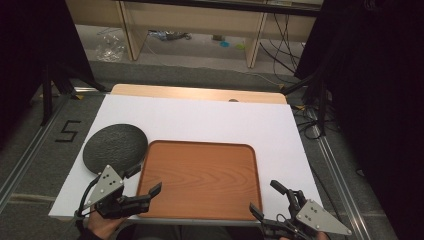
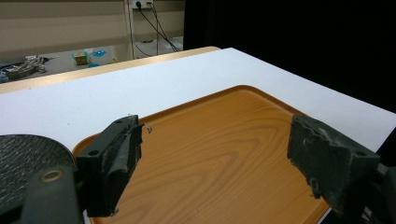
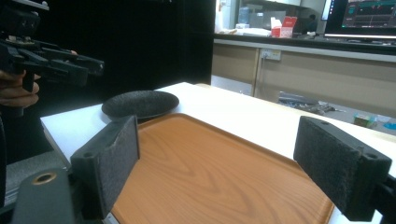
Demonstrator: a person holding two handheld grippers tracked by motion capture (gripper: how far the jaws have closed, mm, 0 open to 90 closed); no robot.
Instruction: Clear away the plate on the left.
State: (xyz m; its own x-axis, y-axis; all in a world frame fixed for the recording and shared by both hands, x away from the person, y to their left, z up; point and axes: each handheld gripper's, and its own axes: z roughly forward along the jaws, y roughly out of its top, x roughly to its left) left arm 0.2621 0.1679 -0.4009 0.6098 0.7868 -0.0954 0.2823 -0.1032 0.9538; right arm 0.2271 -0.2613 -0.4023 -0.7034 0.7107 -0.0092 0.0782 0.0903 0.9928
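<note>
A brown wooden tray (image 1: pixel 200 180) lies on the white tabletop (image 1: pixel 200 120), near its front edge. A dark round plate (image 1: pixel 114 148) rests just left of the tray, its rim close to the tray's corner. My left gripper (image 1: pixel 145 181) hovers over the tray's front-left corner, jaws wide open and empty; the tray (image 2: pixel 215 158) spreads between the jaws in its own view. My right gripper (image 1: pixel 266 197) sits at the tray's front-right corner, also open with nothing in it. From there I see the tray (image 3: pixel 215 177), the plate (image 3: pixel 140 103) and the left gripper (image 3: pixel 95 65) far off.
The white board covers a light wooden table (image 1: pixel 200 93) whose back edge shows. Black curtains flank both sides. Shelving and cables (image 1: pixel 280 40) stand on the floor behind. A metal rail (image 1: pixel 335 165) runs along the right side.
</note>
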